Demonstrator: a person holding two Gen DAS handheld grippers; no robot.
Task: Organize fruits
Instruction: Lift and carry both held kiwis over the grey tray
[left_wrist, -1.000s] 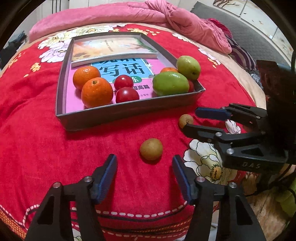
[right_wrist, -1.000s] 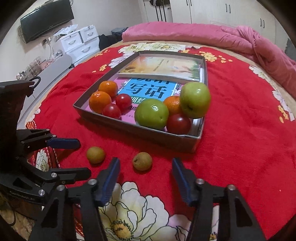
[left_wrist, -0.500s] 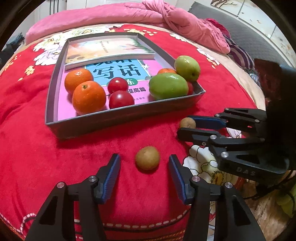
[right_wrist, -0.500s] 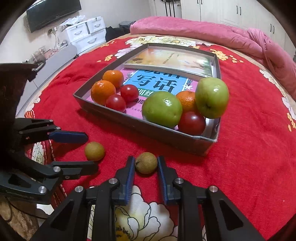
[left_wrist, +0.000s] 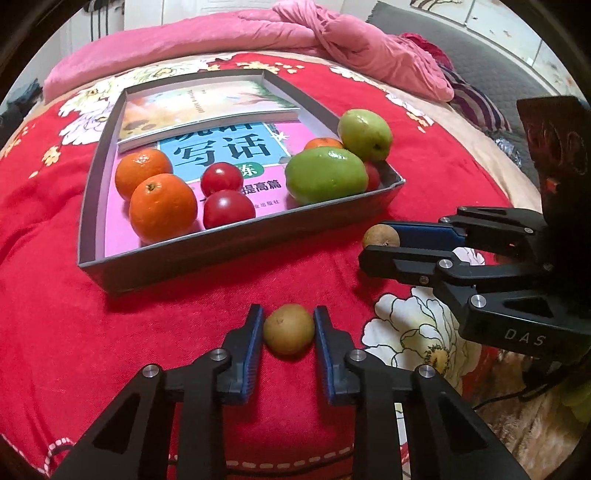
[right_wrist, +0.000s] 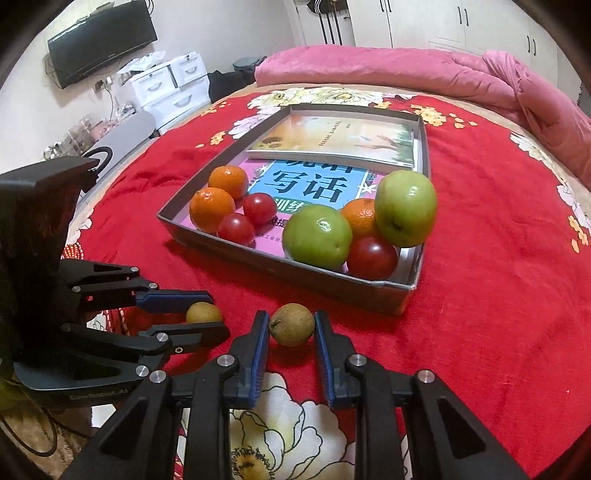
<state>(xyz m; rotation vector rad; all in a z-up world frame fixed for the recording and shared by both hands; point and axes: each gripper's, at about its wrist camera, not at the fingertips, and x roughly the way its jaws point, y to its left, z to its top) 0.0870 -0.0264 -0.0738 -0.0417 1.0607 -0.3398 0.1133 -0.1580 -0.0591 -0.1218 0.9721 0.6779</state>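
Observation:
Two small brown round fruits lie on the red blanket in front of a grey tray (left_wrist: 236, 254). My left gripper (left_wrist: 288, 312) is closing on the nearer brown fruit (left_wrist: 289, 330), its blue pads pressing both sides. My right gripper (right_wrist: 291, 318) is shut on the other brown fruit (right_wrist: 291, 326), which rests on the blanket. Each wrist view shows the other gripper from the side: the right gripper (left_wrist: 376, 243) with its fruit (left_wrist: 380, 236), and the left gripper (right_wrist: 217, 312) with its fruit (right_wrist: 203, 313). The tray (right_wrist: 295, 273) holds oranges (left_wrist: 162, 210), red tomatoes (left_wrist: 229, 208) and green fruits (left_wrist: 327, 175).
Two books (left_wrist: 207, 107) line the tray's floor under the fruit. A rumpled pink quilt (left_wrist: 332, 40) lies along the far side of the bed. White drawers (right_wrist: 173, 88) and a wall television (right_wrist: 103, 40) stand beyond the bed's left edge.
Both grippers have closed on their brown fruits, the right one first and the left one after it. Neither hand has shifted much and the fruits stay on the blanket.

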